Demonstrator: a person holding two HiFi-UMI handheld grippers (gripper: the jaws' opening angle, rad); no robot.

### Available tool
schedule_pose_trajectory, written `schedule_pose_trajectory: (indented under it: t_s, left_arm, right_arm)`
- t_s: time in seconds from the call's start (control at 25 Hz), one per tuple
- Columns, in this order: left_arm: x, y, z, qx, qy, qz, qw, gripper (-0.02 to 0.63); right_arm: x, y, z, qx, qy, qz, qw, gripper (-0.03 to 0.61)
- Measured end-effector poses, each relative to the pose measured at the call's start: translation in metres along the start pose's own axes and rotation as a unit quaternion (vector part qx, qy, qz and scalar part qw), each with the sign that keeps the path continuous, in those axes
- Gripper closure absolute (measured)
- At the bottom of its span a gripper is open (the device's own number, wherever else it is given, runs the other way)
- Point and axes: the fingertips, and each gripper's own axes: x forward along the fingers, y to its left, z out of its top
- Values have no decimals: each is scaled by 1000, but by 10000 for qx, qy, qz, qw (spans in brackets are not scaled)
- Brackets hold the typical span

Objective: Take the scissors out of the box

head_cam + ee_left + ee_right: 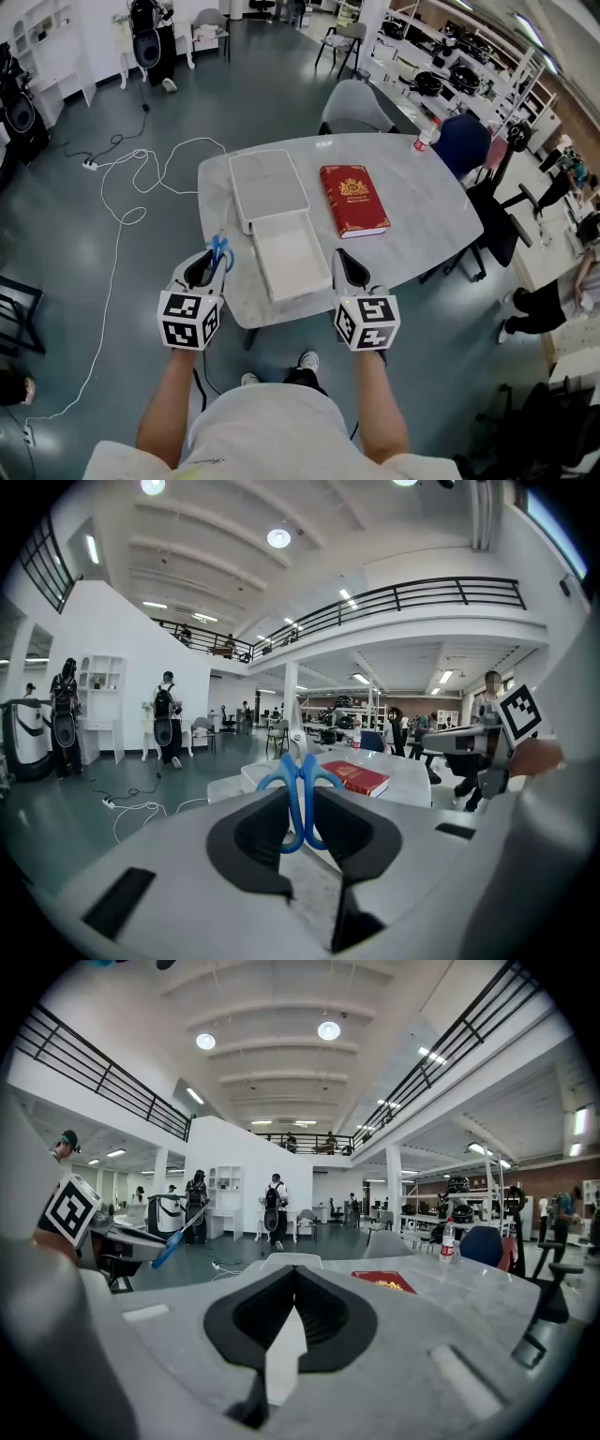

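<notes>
Left gripper (208, 265) has its jaws partly closed, clamped on the blue-handled scissors (220, 251), handles sticking up, over the near left edge of the table (422, 202). The scissors are out of the open white box (286, 262), just left of it. 1 red book (353, 199) lies right of the box. Right gripper (347, 267) has its jaws together, nothing between them.

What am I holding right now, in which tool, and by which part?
The left tool grips the blue-handled scissors by their handle loops, blades pointing away. The right tool is shut on nothing.
</notes>
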Motion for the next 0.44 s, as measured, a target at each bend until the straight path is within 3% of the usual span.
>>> schedule_pose_trajectory:
  t_s: [0.44]
  left_arm:
    - [0, 8, -4, -57, 26, 58, 10000, 534]
  right_arm:
    - [1, 2, 0, 53, 8, -70, 10000, 574]
